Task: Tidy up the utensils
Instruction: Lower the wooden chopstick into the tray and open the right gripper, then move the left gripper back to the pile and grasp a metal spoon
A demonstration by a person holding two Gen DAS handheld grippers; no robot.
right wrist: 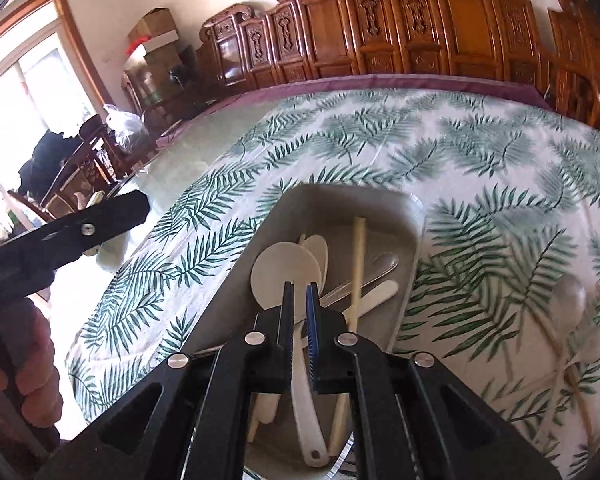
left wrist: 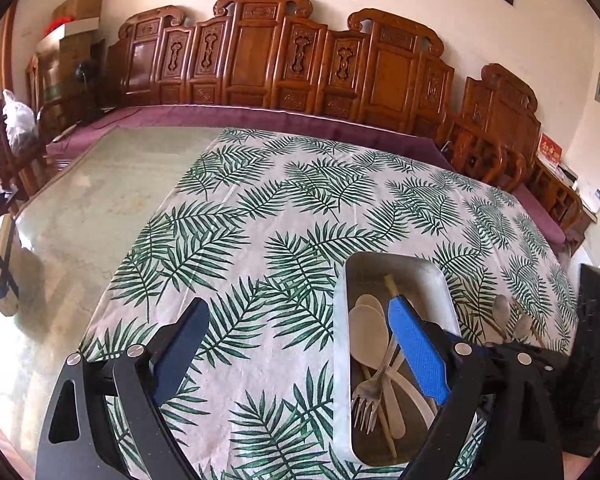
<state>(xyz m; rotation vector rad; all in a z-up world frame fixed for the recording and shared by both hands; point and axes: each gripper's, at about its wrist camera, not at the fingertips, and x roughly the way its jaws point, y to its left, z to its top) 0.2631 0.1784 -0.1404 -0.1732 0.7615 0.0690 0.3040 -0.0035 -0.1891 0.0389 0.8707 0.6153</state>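
A metal tray (left wrist: pixel 432 268) (right wrist: pixel 412 216) sits on the leaf-print cloth and holds white plastic rice paddles (left wrist: pixel 366 332), a metal fork (left wrist: pixel 370 392), and wooden chopsticks (right wrist: pixel 358 264). My left gripper (left wrist: pixel 300 316) is open and empty, its right finger hanging over the tray. My right gripper (right wrist: pixel 300 292) is shut on the handle of a white paddle (right wrist: pixel 284 268), held over the tray. Metal spoons (left wrist: pixel 502 310) (right wrist: pixel 568 300) and chopsticks lie on the cloth right of the tray.
The leaf-print cloth (left wrist: pixel 300 200) covers part of a glass-topped table (left wrist: pixel 100 200). A carved wooden bench (left wrist: pixel 280 52) stands behind it. A wooden-handled object (left wrist: pixel 2 268) lies at the table's left edge. Chairs and bags stand at left.
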